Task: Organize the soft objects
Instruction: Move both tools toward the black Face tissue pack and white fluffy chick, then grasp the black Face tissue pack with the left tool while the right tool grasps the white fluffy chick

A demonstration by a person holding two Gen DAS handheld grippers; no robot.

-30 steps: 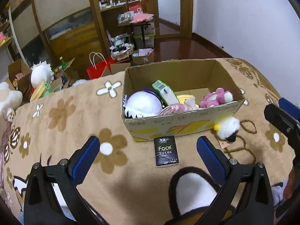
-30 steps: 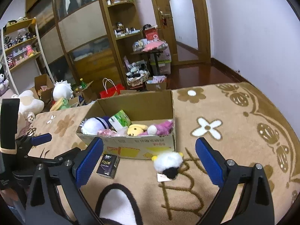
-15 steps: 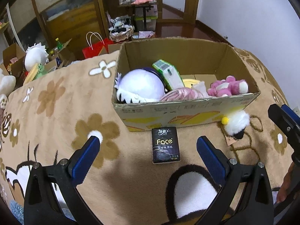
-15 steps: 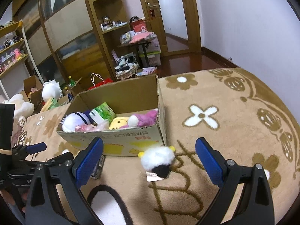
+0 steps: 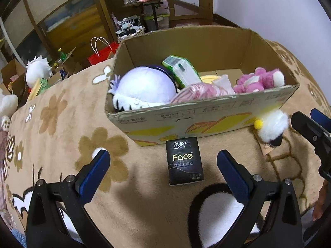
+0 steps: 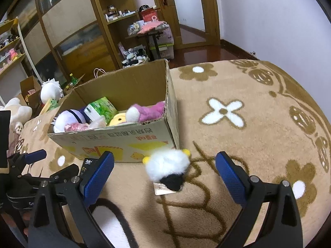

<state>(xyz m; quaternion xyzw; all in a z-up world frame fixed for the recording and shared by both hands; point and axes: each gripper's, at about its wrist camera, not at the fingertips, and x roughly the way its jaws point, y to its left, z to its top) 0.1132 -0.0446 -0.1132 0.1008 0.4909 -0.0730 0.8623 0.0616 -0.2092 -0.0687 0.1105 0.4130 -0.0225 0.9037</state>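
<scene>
A black "Face" tissue pack lies on the brown flowered blanket just in front of the cardboard box. My left gripper is open and empty, its jaws either side of the pack and a little short of it. A small white sheep plush with yellow ears lies by the box's front right corner; it also shows in the left wrist view. My right gripper is open and empty, with the plush between its jaws. The box holds a purple-white plush, a green pack and a pink plush.
Beyond the blanket's far edge stand wooden cabinets, a red bag, small boxes and white plush toys. A black-and-white patch of the blanket lies under my left gripper. The blanket stretches to the right of the box.
Both grippers have moved forward and down. The tissue pack now sits between the left jaws and the sheep plush between the right jaws. Both stay open.
</scene>
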